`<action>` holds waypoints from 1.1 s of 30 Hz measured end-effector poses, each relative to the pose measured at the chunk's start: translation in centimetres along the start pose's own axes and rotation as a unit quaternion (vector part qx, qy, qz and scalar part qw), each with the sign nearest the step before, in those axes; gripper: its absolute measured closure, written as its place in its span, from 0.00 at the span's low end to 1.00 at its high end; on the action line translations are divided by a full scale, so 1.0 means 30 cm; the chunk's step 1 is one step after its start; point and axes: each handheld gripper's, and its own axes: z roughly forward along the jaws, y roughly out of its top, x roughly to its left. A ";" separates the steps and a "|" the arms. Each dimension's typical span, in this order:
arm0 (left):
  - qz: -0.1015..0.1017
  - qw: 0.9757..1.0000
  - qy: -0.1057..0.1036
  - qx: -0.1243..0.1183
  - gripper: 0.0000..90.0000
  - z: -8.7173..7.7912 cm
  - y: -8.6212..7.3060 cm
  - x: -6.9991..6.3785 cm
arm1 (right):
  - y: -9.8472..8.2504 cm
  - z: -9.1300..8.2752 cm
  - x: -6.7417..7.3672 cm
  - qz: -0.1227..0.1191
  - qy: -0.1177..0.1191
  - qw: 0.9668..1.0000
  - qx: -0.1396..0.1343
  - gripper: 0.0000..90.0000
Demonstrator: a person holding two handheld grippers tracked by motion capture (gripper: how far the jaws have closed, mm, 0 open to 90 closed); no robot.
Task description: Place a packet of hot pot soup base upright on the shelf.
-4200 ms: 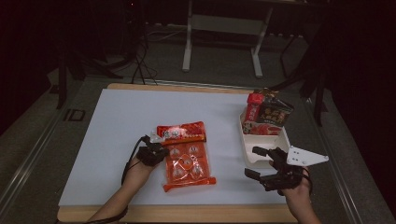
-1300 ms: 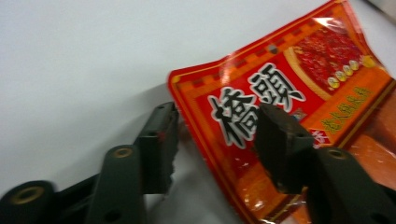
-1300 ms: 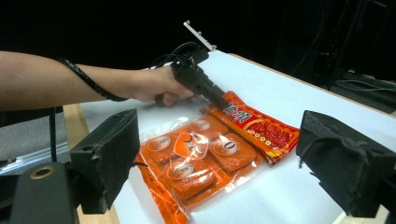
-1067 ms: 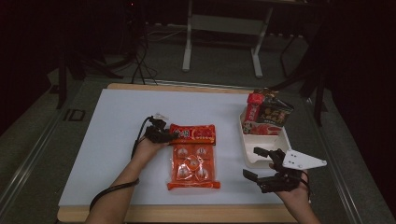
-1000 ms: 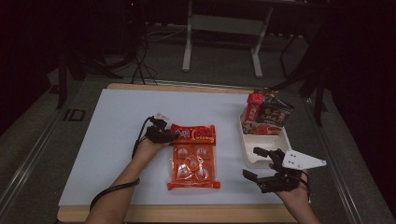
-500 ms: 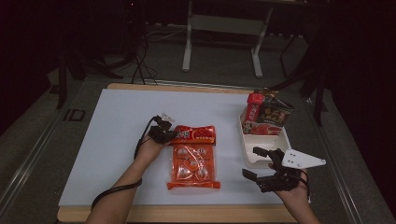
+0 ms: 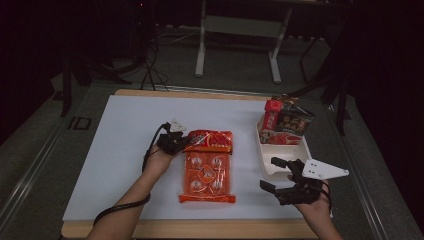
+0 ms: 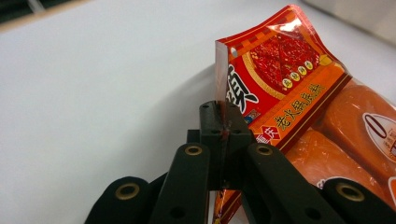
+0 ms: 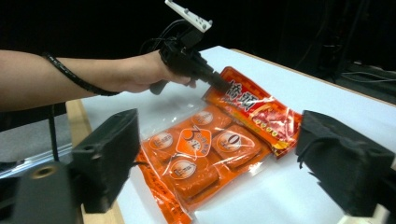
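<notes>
A red snack packet (image 7: 210, 141) lies crosswise on the white table (image 7: 125, 150), just beyond a larger orange pack (image 7: 206, 172) of several sealed pieces. My left gripper (image 7: 186, 142) is shut on the red packet's left end. In the left gripper view the left gripper (image 8: 223, 126) pinches the packet's edge, and the red packet (image 8: 275, 74) rises tilted off the table beside the orange pack (image 8: 355, 135). My right gripper (image 7: 269, 173) hovers open at the front right, holding nothing. In the right gripper view the right gripper (image 9: 229, 158) frames the orange pack (image 9: 201, 154), the red packet (image 9: 261, 112) and the left gripper (image 9: 219, 86).
A white tray (image 7: 285, 152) stands at the right of the table, with several snack packets (image 7: 285, 122) upright in its far end. The table's wooden front edge (image 7: 200, 229) runs below both hands. Dark stands and cables sit on the floor behind.
The left hand has moved from the orange pack's side to the red packet's left end, taken hold of it and raised that end slightly. The right gripper has stayed put.
</notes>
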 end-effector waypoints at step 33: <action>0.054 0.987 -0.065 -0.133 1.00 -0.309 0.094 -0.148 | 0.046 -0.008 -0.034 0.015 -0.039 0.999 -0.005 0.15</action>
